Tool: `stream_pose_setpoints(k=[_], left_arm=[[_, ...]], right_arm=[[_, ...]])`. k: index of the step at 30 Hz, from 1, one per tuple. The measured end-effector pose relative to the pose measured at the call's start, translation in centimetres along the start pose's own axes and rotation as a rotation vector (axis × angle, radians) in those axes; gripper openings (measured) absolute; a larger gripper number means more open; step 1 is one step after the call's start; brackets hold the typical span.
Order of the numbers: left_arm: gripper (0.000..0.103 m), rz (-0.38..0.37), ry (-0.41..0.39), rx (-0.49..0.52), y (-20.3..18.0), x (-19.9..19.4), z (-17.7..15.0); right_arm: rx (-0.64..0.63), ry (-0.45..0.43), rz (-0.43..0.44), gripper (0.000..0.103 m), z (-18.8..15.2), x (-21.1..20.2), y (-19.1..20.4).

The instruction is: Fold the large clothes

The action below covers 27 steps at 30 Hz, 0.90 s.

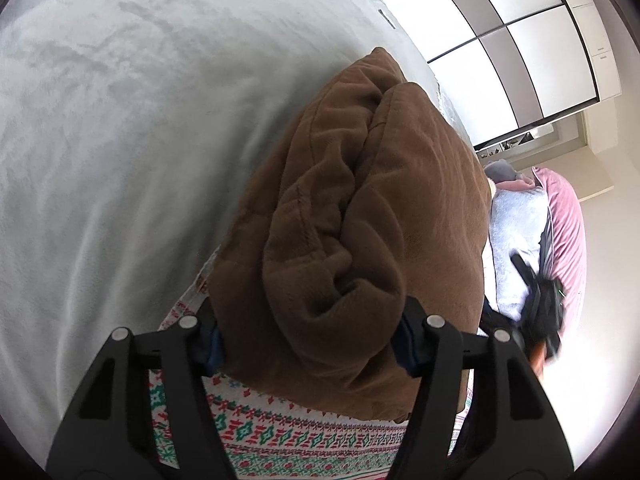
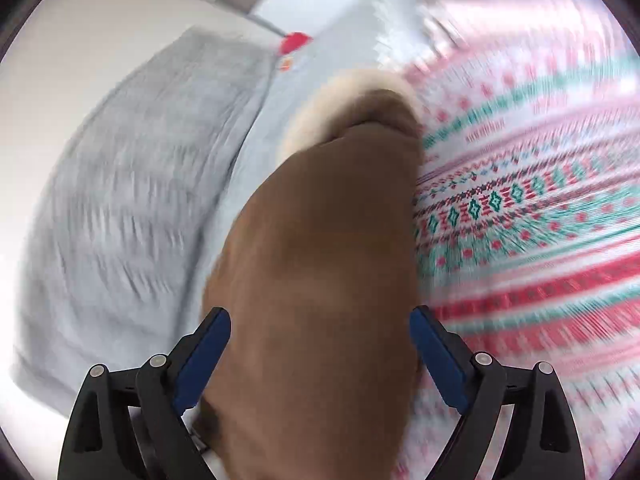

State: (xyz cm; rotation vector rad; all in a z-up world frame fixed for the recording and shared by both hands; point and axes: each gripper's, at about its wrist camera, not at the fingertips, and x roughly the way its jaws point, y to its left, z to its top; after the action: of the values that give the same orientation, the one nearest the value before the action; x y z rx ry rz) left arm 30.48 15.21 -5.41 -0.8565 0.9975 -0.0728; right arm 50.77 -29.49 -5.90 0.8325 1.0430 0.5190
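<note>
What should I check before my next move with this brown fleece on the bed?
1. Left gripper holds the brown fleece: ok, pads press it.
2. Right gripper holds it: not ok, jaws open around it.
3. Fleece lying flat: not ok, bunched.
4. Right wrist view sharp: not ok, blurred.
5. Patterned fabric underneath uncaught: cannot tell.

The folded fleece garment (image 1: 352,216) lies on a patterned cloth (image 1: 288,440), which lies on the bed's blanket (image 1: 120,140). In the left wrist view the garment runs from near to far down the middle, its near end between the left gripper's (image 1: 310,342) fingers. The open blanket spreads to its left. To its right, past the bed's edge, are a pillow (image 1: 566,232) and, farther off, wardrobe doors (image 1: 500,40). The right gripper (image 1: 540,304) hangs near the pillow.
</note>
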Motion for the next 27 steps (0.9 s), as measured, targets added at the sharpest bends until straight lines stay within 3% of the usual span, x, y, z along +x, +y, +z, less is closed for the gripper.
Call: stream_pose_setpoints(k=[4,11,14,17,20,23,27], left_arm=[[0.065,0.011,0.001,0.01,0.0,-0.1,0.0],[0.067,0.029,-0.001,0.021,-0.5,0.3,-0.1],[0.066,0.038,-0.001,0.033,-0.8,0.3,-0.1],[0.058,0.052,-0.013,0.056,-1.4,0.1,-0.3],[0.05,0.039,-0.009,0.074,-1.9,-0.4,0.0],[0.048,-0.034,0.026,0.071,-1.4,-1.0,0.9],[0.047,-0.12,0.073,-0.019,0.7,-0.6,1.8]], right_arm=[[0.029,-0.006,-0.011,0.092,3.1,2.4,-1.9],[-0.003,0.047,0.061,0.095,6.2,7.1,-2.9],[-0.074,0.041,-0.008,0.095,6.7,8.2,-1.2],[-0.19,0.048,-0.124,0.072,6.5,9.0,1.6],[-0.281,0.028,-0.21,0.054,5.9,8.2,4.5],[-0.333,0.001,-0.234,0.051,5.2,7.3,7.0],[-0.372,-0.017,-0.253,0.049,4.3,6.8,9.1]])
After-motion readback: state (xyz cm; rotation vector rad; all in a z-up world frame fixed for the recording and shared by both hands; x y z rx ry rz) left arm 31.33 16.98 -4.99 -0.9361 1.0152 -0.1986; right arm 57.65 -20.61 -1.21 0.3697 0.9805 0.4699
